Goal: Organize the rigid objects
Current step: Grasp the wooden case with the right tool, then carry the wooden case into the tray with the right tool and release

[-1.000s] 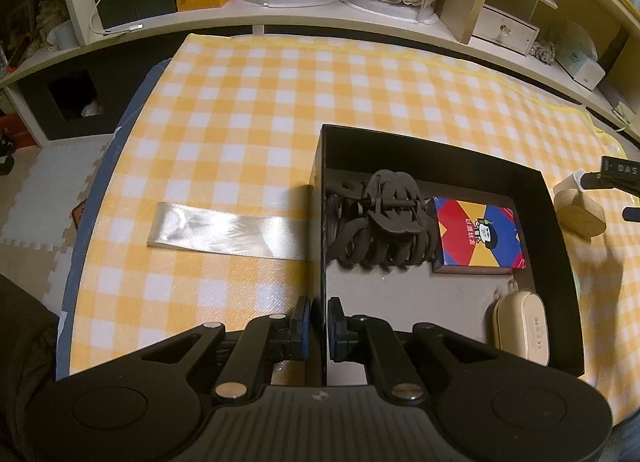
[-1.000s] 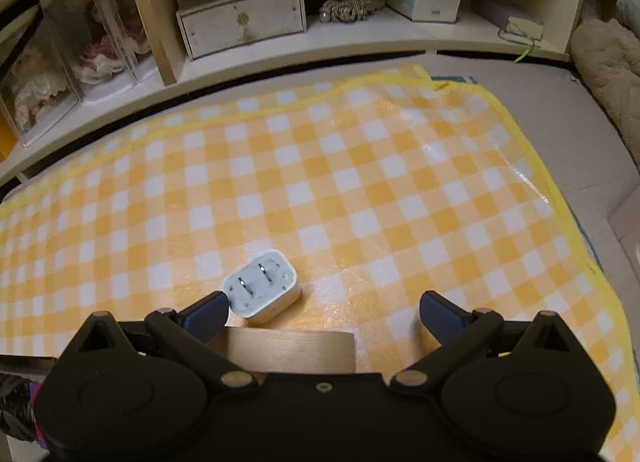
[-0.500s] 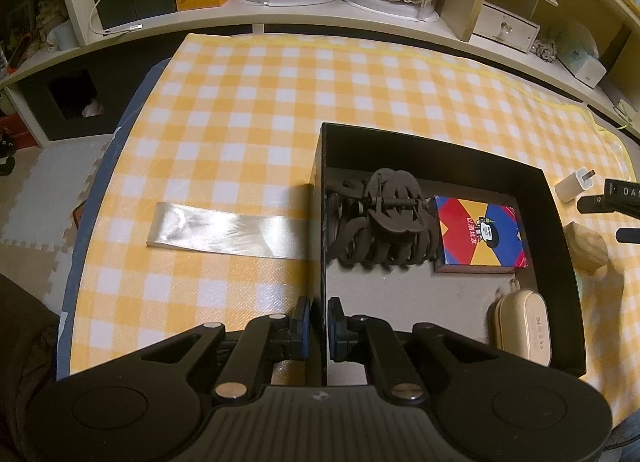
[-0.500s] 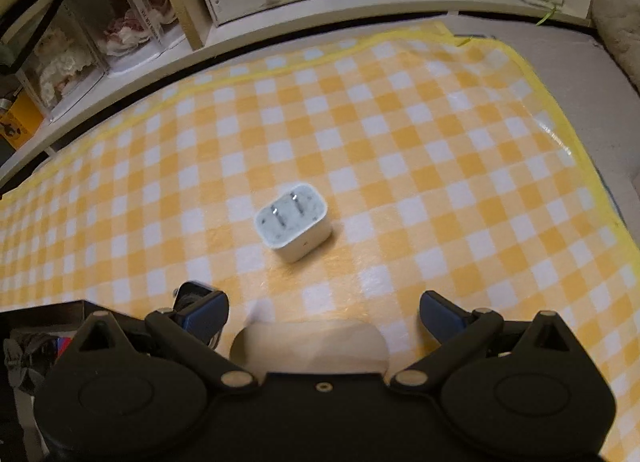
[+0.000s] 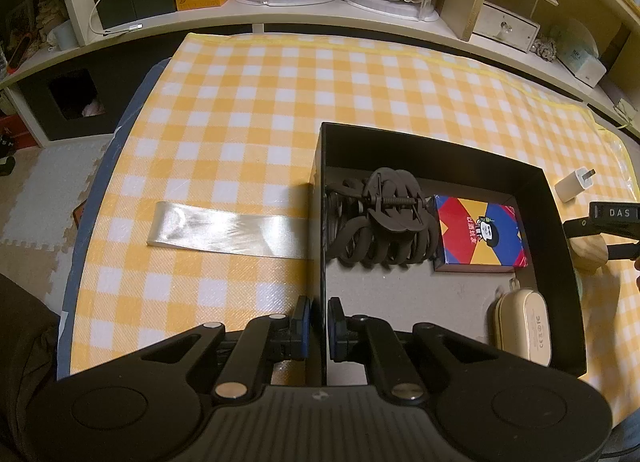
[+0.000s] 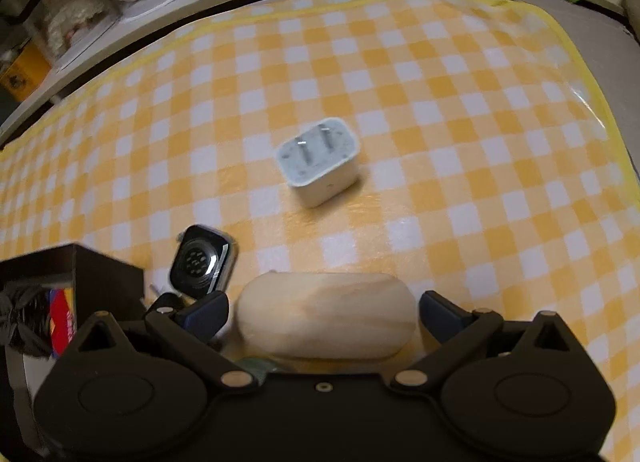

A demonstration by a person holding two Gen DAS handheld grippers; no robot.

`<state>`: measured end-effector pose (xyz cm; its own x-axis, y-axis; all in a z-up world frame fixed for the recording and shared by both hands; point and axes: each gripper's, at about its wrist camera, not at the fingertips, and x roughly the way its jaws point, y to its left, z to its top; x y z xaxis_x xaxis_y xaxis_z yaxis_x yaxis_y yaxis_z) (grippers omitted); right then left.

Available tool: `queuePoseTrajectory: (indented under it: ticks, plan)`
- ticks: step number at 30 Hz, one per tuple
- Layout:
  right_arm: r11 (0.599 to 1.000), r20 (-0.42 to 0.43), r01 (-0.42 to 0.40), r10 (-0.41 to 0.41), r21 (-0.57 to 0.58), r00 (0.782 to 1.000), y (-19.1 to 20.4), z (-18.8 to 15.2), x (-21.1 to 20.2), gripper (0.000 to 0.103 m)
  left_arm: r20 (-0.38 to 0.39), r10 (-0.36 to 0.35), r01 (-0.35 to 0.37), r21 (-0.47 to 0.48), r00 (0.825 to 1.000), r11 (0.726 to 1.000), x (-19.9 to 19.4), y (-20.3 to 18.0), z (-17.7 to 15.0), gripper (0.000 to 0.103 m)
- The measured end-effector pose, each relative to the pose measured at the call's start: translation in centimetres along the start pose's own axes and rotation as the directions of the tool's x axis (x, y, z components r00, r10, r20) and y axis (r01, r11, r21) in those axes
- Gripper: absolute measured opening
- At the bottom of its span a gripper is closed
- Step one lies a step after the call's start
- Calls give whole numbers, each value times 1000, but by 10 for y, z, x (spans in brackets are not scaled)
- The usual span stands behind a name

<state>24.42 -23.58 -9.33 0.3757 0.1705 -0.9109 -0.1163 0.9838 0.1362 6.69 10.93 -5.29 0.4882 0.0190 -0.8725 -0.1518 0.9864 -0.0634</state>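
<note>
At the bottom of the left view, the left claw (image 5: 318, 320) is clamped on the black box's (image 5: 440, 150) near wall, likely steadying it. The right claw (image 6: 324, 312) stands spread around a wooden block (image 6: 326, 316), not yet gripping; beyond lie a watch (image 6: 202, 262) and charger (image 6: 320, 160) on the tabletop (image 6: 460, 102)

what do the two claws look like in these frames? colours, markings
Both match: matte black housings with round recesses, silver pivot pins, black linkage arms ending in dark blue pads. Left claw; right claw. In the left wrist view, white "DAS" lettering shows on the right claw. No cables visible.
</note>
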Motion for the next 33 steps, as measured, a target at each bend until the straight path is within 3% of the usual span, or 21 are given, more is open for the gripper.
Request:
queuePoseTrajectory:
  ticks: [4, 5, 10, 14, 19, 25, 33]
  plan:
    - [998, 2, 47, -47, -53, 999, 10, 0, 2, 101, 0, 1, -1, 2, 1000, 1000, 0, 0, 0, 9]
    - [997, -6, 56, -56, -57, 998, 10, -1, 3, 93, 0, 0, 0, 1, 1000, 1000, 0, 0, 0, 9]
    - [994, -9, 64, -65, -92, 998, 13, -7, 0, 93, 0, 0, 0, 0, 1000, 1000, 0, 0, 0, 9]
    - [989, 41, 68, -63, -135, 997, 15, -13, -19, 93, 0, -3, 3, -4, 1000, 1000, 0, 0, 0, 9]
    - [989, 93, -33, 47, -146, 995, 32, -18, -55, 93, -1, -4, 4, -4, 1000, 1000, 0, 1, 0, 9]
    - [961, 99, -171, 196, -218, 976, 64, -36, -89, 93, -3, -6, 6, -9, 1000, 1000, 1, 2, 0, 9]
    - [909, -7, -319, 330, -269, 944, 128, -76, -102, 93, -9, -25, 25, -39, 1000, 999, 1, 7, 2, 9]
